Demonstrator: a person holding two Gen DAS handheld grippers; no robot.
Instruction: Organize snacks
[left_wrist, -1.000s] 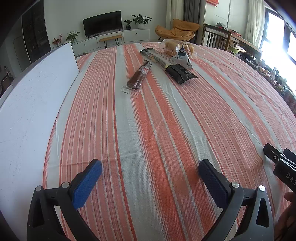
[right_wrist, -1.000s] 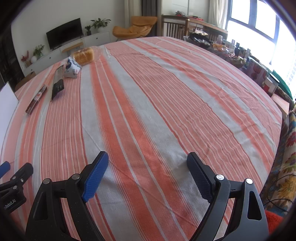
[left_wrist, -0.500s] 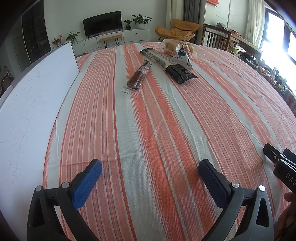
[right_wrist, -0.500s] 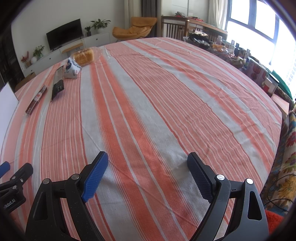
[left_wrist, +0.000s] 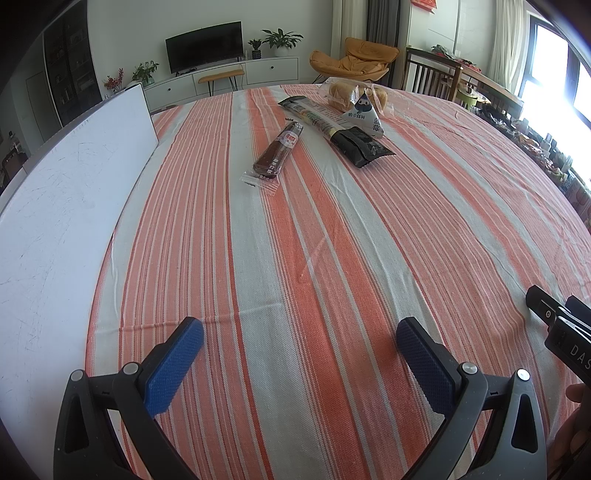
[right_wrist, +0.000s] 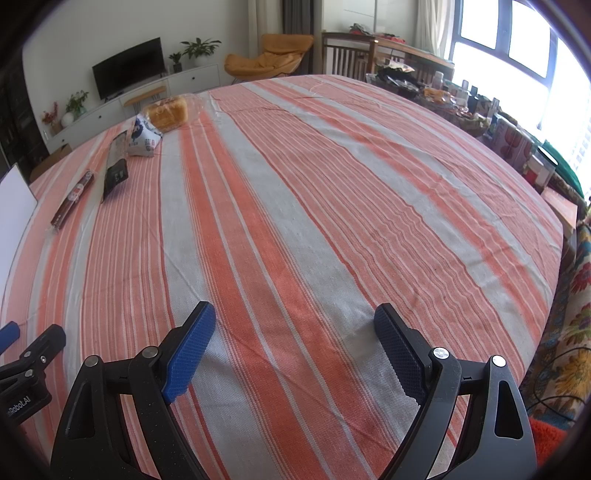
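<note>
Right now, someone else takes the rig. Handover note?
Left gripper: open, empty, low over the striped tablecloth.
Right gripper: open, empty, beside it on the right.
Snacks, all at the far end of the table: brown snack bar nearest, long dark packet to its right, triangular pouch touching that packet, bagged bread behind the pouch.
White board lies along the left edge.
Done: nothing visibly sorted.
Left: all four snacks still to gather; probably start with the snack bar.
</note>
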